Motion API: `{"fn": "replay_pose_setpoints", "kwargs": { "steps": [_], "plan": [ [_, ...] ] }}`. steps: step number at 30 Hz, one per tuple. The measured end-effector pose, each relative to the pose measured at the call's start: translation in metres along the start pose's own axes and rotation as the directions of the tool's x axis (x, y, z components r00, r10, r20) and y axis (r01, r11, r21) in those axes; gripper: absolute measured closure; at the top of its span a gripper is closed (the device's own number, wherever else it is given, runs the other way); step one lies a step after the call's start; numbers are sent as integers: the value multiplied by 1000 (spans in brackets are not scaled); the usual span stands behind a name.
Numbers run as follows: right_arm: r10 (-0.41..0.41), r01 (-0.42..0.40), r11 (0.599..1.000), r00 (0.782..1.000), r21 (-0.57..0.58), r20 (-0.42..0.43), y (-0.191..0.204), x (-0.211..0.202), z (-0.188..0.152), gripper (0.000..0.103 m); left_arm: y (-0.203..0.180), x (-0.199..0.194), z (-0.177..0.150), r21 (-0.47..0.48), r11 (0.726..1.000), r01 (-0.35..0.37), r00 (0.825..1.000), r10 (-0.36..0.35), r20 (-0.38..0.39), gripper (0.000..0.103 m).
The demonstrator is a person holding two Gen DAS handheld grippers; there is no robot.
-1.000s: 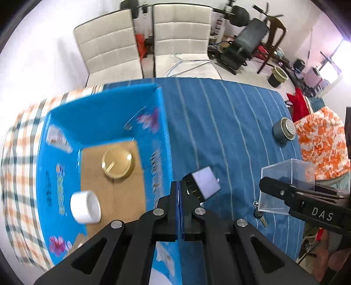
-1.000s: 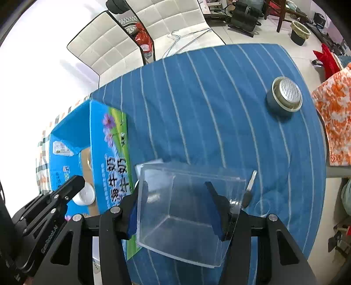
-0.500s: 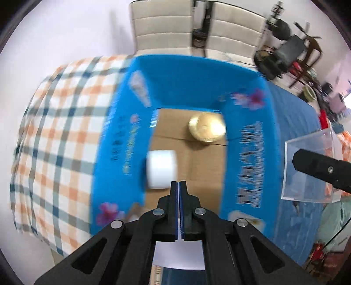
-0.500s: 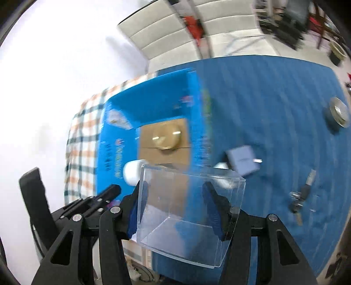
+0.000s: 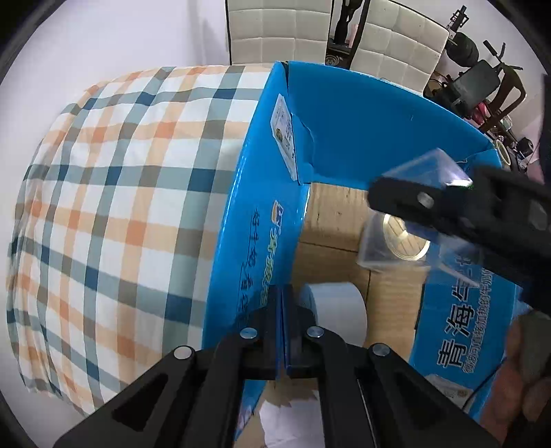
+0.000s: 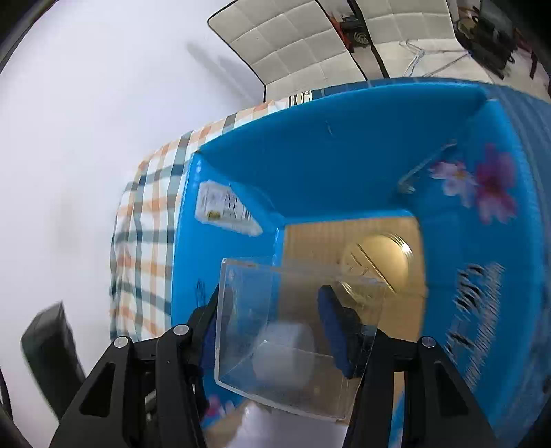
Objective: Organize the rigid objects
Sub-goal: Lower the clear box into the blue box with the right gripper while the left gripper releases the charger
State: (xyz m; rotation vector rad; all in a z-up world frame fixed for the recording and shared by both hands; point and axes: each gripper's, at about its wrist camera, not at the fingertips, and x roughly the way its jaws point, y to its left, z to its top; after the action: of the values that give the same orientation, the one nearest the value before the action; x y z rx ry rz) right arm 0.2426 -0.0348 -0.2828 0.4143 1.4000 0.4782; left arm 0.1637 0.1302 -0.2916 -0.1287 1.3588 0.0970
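My right gripper (image 6: 275,320) is shut on a clear plastic box (image 6: 296,331), its blue pads pressing two opposite walls. It holds the box above the inside of an open blue carton (image 6: 310,165). On the carton's brown floor lie a gold round lid (image 6: 378,258) and a white roll (image 5: 341,310). In the left wrist view the clear box (image 5: 423,172) hangs over the gold lid (image 5: 406,241), gripped by the right gripper's finger (image 5: 430,200). My left gripper (image 5: 283,299) is shut and holds nothing, just above the carton's left wall (image 5: 241,241).
The carton stands on a checked orange and blue cloth (image 5: 120,206) that covers the table to the left. White padded chairs (image 5: 275,31) stand behind the table, with gym equipment (image 5: 482,86) at the back right. A hand (image 5: 527,362) shows at the right edge.
Both grippers have swung left from the blue striped cloth to the carton. The clear box came along in the right gripper and now hangs over the carton's floor.
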Motion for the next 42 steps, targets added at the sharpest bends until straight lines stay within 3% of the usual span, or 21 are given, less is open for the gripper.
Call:
{"fn": "replay_pose_setpoints", "kwargs": {
  "steps": [10,15,18,22,25,28,32,42],
  "plan": [
    [136,-137,988,990,76,23,-14,56,28,48,3,12,17,-14,1000,-12,1000,12,-5,102],
    [159,-159,981,987,111,11,-25,69,32,47,-2,14,19,5,999,-34,999,34,-9,102],
    [162,-161,978,987,132,9,-30,72,34,25,-2,13,21,3,999,-39,999,39,-12,102],
    [169,-169,978,986,126,7,-30,68,37,22,-1,9,22,-4,999,-54,999,54,-8,100],
    [177,-176,976,984,129,5,-28,59,37,14,-2,-2,22,-4,999,-46,999,46,9,90],
    [173,-174,978,985,118,19,-26,44,35,9,-5,-17,23,-2,999,-35,999,35,36,69],
    [170,-173,981,984,88,46,-27,16,27,3,-11,-40,20,0,998,-69,994,68,87,4],
    [80,-79,997,990,-10,116,-17,-58,-4,0,-17,-97,0,-29,998,-63,982,67,175,2]
  ]
}}
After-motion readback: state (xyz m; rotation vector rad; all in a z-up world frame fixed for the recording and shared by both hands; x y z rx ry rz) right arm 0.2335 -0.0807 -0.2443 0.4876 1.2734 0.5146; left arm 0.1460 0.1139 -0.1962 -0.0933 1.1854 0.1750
